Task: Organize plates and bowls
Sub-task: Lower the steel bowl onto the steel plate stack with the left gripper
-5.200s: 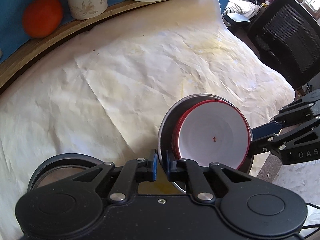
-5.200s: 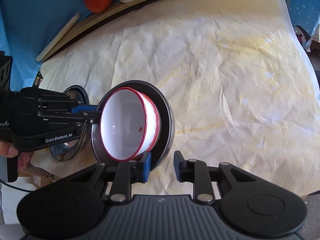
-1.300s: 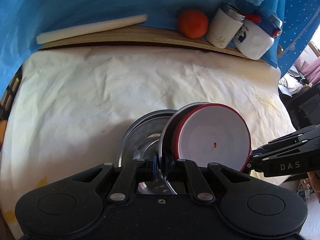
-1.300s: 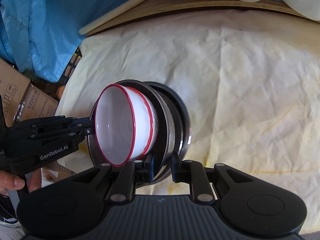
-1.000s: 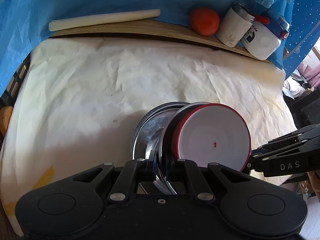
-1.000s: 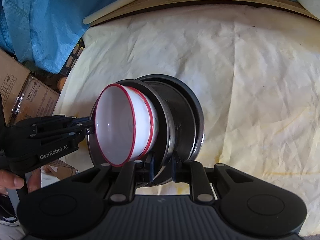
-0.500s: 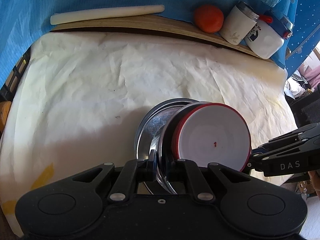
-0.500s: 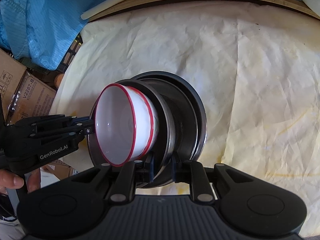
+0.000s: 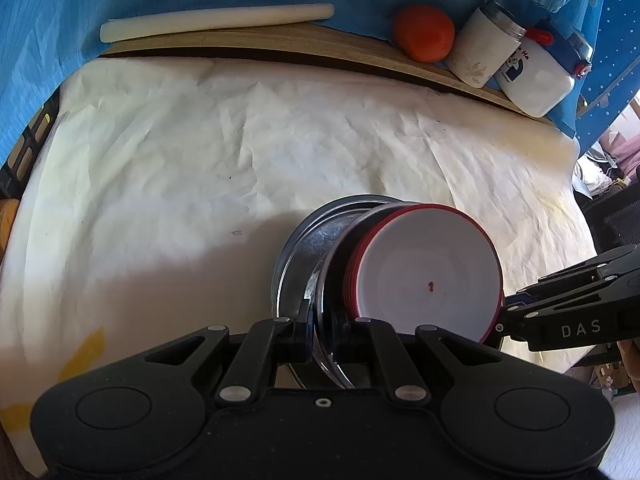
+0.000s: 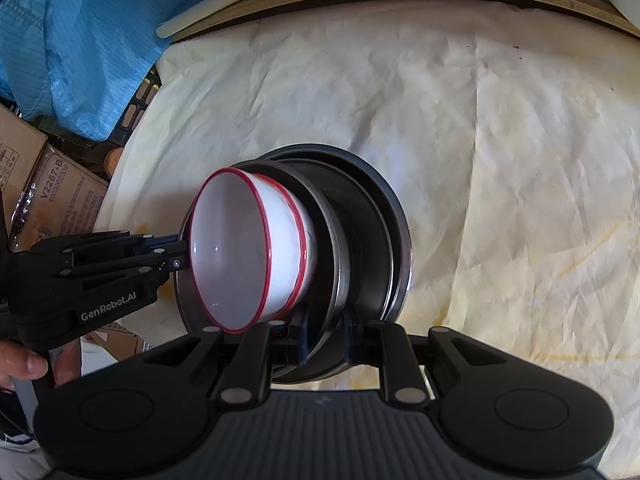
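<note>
A white bowl with a red rim [image 9: 428,276] [image 10: 244,248] sits in a steel plate [image 9: 334,272] [image 10: 328,220] held by both grippers. My left gripper [image 9: 320,332] is shut on that plate's near rim, and it reaches in from the left in the right wrist view [image 10: 176,252]. My right gripper [image 10: 326,332] is shut on the opposite rim, and it shows at the right of the left wrist view [image 9: 506,314]. Directly beneath lies a second steel plate [image 9: 296,252] [image 10: 380,236] on the paper. Whether the two plates touch cannot be told.
Crumpled white paper [image 9: 200,160] covers the table. Along the back wooden edge lie a white rod [image 9: 216,20], an orange [image 9: 424,32], a white jar [image 9: 482,50] and a blue-lidded container [image 9: 540,76]. Cardboard boxes [image 10: 52,196] stand off the left edge. A hand [image 10: 24,364] grips the left tool.
Since five seconds ago both grippers have carried the plate and bowl leftward across the table to above the second steel plate. Over the last second hardly anything has moved.
</note>
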Tool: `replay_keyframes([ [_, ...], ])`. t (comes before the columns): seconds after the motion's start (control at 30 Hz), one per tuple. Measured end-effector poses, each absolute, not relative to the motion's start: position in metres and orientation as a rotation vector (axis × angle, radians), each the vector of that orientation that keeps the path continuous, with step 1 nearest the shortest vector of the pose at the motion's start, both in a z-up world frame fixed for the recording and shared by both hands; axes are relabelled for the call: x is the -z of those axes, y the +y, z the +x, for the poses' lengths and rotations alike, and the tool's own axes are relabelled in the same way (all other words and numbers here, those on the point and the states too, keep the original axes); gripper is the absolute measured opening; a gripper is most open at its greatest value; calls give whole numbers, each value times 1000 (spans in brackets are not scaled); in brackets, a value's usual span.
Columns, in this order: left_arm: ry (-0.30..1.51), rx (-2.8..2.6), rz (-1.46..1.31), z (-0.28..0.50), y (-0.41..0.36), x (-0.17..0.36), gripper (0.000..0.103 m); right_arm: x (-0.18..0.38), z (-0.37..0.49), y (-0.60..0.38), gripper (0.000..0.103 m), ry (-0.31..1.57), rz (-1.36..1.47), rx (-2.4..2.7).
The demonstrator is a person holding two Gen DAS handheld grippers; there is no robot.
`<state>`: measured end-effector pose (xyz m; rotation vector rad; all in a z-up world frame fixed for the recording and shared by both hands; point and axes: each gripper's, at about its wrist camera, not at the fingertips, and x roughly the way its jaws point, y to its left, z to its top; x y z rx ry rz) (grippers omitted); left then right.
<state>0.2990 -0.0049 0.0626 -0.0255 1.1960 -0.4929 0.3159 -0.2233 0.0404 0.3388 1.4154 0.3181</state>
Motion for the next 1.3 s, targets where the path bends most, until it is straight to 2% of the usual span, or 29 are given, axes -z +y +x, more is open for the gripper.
replay_keyframes([
  [1.3, 1205, 484, -13, 303, -9, -57, 8, -36, 323, -226, 18, 1421, 346, -311],
])
